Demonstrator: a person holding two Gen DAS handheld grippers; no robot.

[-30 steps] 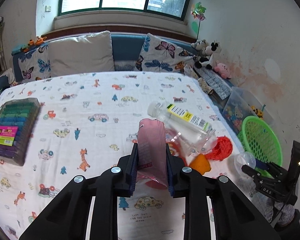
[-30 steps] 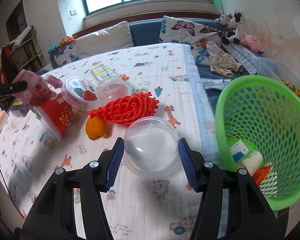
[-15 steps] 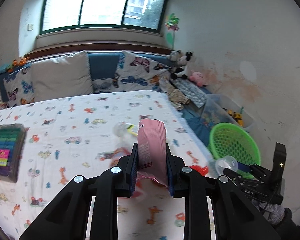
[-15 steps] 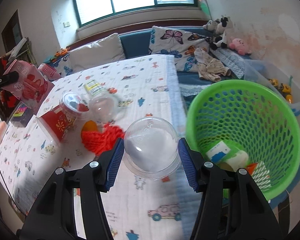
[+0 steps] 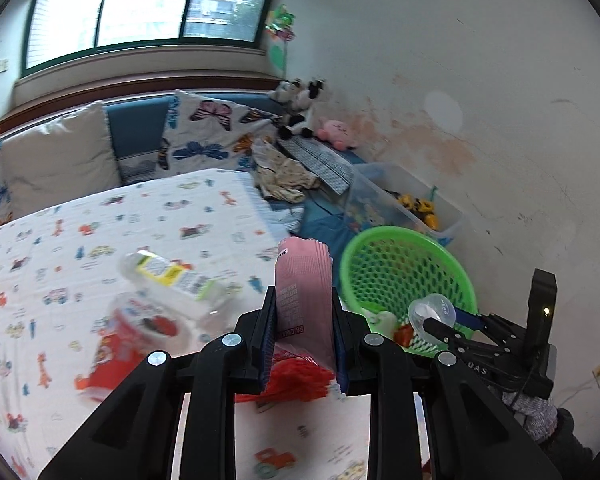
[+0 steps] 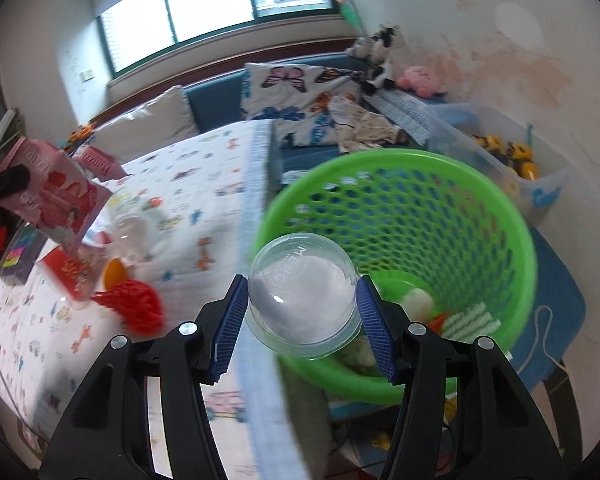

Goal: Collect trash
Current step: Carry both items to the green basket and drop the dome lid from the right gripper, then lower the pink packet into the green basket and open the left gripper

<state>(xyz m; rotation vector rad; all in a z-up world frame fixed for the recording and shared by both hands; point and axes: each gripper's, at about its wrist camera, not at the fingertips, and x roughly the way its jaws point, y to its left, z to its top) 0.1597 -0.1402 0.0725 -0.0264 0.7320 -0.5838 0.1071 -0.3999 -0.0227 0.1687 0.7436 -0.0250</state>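
Trash in both our grippers, with the green basket point(image 6: 512, 224) just ahead.

On our left, the left gripper point(image 5: 303, 332) pinches a pink carton point(image 5: 303, 280) upright between its blue pads, the carton rising above the fingertips; below it lie a red mesh net point(image 5: 296, 378), a red cup point(image 5: 120, 344) and a clear bottle point(image 5: 172, 276), blurred on the printed cloth point(image 5: 100, 220). To the right, the right gripper point(image 6: 303, 324) clamps a clear dome lid point(image 6: 303, 300) between its pads, dome side toward the camera. We hold it level over the near rim of the basket, which sits beside the bed edge. Inside the basket we see a few pale and orange scraps point(image 6: 440, 316), too blurred to name.
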